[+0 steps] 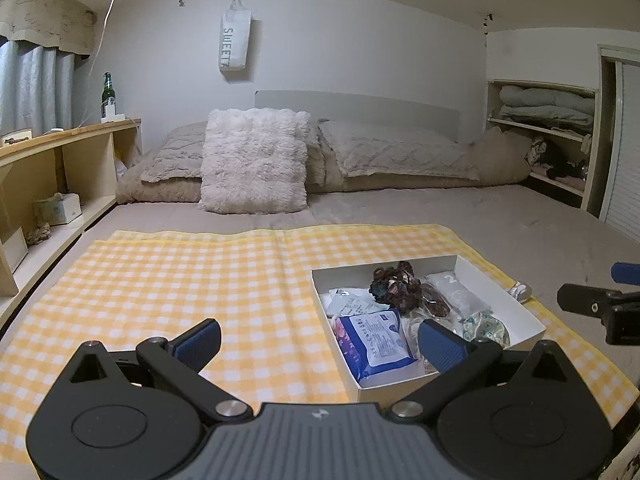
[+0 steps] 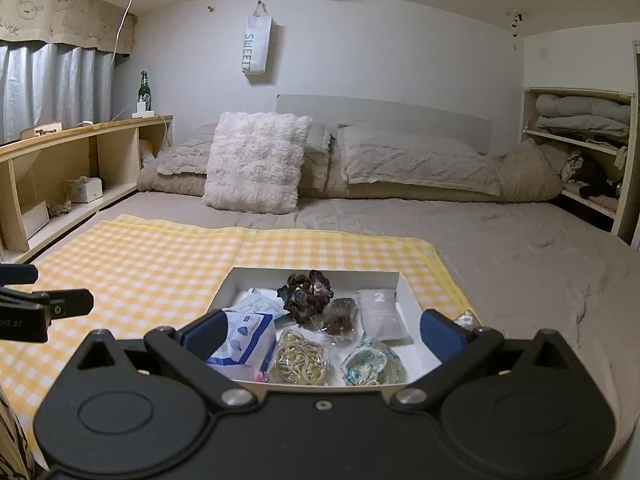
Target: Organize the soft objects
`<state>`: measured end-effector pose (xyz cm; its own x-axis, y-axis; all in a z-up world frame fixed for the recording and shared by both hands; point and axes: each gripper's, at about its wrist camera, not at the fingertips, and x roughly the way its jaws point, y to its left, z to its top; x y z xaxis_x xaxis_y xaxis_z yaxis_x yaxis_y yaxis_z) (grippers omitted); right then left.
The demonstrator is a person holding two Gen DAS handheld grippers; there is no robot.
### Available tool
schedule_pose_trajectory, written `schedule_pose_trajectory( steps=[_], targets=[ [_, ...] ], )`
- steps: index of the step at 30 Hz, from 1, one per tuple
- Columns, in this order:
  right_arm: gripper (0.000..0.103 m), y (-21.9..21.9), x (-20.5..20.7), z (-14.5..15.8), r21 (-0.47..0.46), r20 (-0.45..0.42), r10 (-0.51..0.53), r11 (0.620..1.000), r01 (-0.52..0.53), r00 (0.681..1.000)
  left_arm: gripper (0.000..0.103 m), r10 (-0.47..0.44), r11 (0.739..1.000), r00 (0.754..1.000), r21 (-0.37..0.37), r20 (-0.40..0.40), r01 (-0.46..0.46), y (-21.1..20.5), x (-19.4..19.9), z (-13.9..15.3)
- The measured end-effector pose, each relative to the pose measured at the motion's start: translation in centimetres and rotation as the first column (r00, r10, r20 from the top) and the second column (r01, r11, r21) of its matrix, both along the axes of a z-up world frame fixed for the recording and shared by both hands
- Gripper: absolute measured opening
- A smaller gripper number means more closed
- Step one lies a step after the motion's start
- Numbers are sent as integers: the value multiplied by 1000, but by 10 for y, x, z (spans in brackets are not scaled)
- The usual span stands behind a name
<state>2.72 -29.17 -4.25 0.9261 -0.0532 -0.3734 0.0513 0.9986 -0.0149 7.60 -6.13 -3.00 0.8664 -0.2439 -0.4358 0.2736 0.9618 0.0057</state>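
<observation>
1. White cardboard box (image 2: pixel 404 294) sits on a yellow checked cloth (image 2: pixel 140 264) spread over a bed; its long axis runs away from the grippers toward the pillows.
2. Soft items fill the box: a blue-and-white packet (image 2: pixel 244 336) at the near left, a beige scrunchie (image 2: pixel 298 362) and a blue patterned scrunchie (image 2: pixel 372 364) along the near edge, a dark scrunchie (image 2: pixel 306 292) farther back, a grey pouch (image 2: pixel 382 314) at the far right.
3. One small item (image 1: pixel 520 291) lies on the cloth just beyond the box's right side, outside it. It looks like the one piece not yet put away.
4. Right gripper (image 2: pixel 322 336) hovers directly over the box's near edge, fingers spread wide and holding nothing; the box lies straight ahead between them.
5. Left gripper (image 1: pixel 320 346) is also spread wide and empty. It hangs over bare cloth, with the box ahead and to its right.
6. Judging by position, the right gripper is nearer both the box and the stray item.
</observation>
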Motion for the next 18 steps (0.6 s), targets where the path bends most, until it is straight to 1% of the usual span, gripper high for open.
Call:
schedule_pose_trajectory(
  steps=[18],
  targets=[
    [103, -1, 0, -1, -5, -1, 0, 1000, 0, 1000, 103, 1, 1000, 1000, 1, 3, -1, -2, 1, 0]
  ],
)
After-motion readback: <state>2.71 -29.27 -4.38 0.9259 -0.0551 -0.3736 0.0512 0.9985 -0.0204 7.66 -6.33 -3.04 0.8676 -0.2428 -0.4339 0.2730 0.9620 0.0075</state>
